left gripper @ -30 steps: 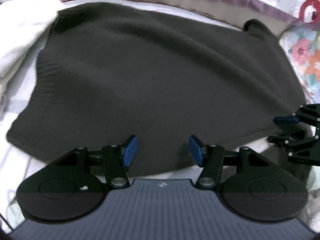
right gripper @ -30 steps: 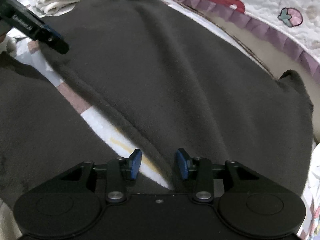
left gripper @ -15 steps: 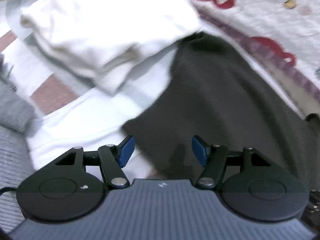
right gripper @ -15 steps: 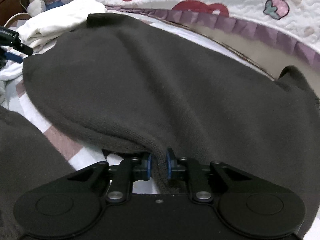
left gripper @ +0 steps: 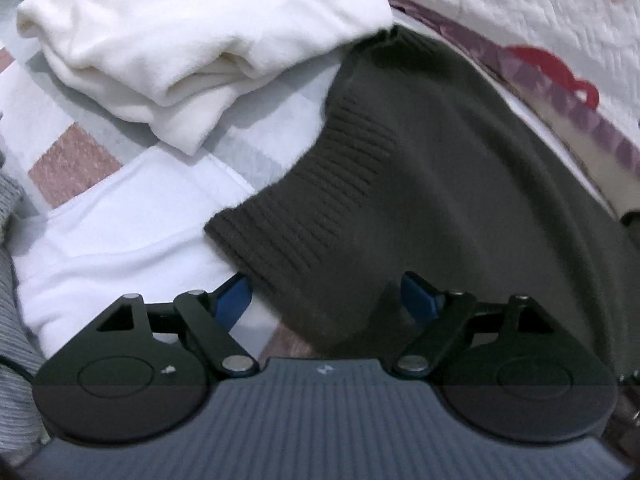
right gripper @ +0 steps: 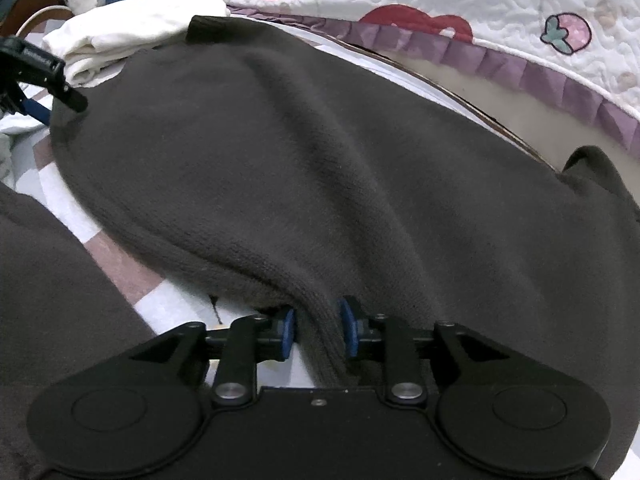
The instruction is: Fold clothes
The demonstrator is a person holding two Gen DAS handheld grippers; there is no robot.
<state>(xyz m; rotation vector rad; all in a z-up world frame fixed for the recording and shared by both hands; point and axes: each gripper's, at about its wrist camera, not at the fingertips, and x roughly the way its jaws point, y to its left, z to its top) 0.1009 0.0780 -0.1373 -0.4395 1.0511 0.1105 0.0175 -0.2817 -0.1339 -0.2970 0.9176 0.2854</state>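
Right gripper (right gripper: 316, 332) clamped on sweater (right gripper: 320, 152) edge; left gripper (left gripper: 326, 296) fingers apart around ribbed hem.

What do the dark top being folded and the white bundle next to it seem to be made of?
The dark sweater looks like a knitted fabric, perhaps wool or a blend: its hem shows raised ribbing, the rest a fine, slightly fuzzy matte surface. The white folded garment looks like a soft, plush fabric, maybe fleece or thick cotton: smooth, rounded folds with no visible weave. The exact fibre can't be told from the pictures.
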